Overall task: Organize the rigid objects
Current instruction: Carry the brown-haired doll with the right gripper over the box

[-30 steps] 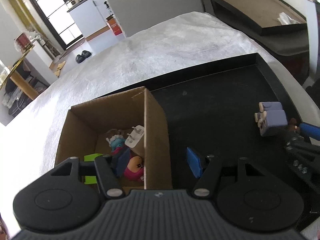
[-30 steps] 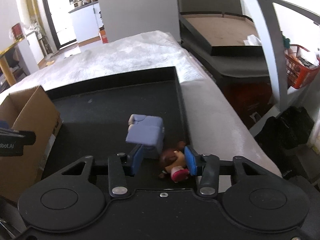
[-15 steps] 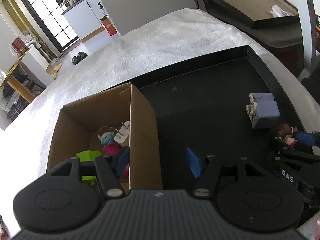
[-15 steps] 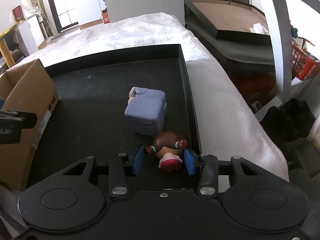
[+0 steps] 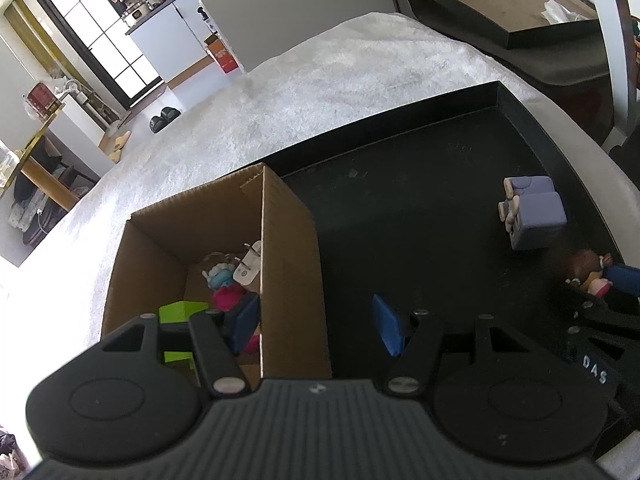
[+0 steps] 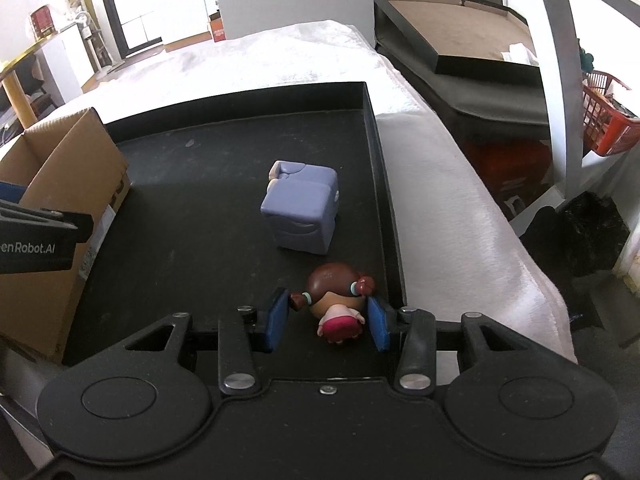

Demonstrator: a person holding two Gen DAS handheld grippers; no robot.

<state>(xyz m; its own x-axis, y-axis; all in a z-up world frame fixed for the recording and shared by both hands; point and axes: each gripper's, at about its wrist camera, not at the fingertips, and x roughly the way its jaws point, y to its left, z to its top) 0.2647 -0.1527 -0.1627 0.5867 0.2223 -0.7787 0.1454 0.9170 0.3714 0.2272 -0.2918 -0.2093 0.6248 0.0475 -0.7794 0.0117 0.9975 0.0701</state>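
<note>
— Jaws first: how do they stand?

— Both pairs spread wide. My right gripper [image 6: 327,319] brackets the little doll [image 6: 335,297]; I see its left pad [image 6: 277,317] at a pigtail tip, its other pad just beside the doll's far side, but nothing squeezed.

— And your left?

— My left gripper [image 5: 316,325] holds nothing and straddles the right wall of the cardboard box [image 5: 289,264], one blue pad inside, one outside over the black tray [image 5: 420,216].

— Where's the doll exactly?

— Lying near the tray's right rim, just this side of the purple block [image 6: 301,211]. I can see small toys in the box: a green piece [image 5: 179,312] and a white plug [image 5: 249,267].
</note>
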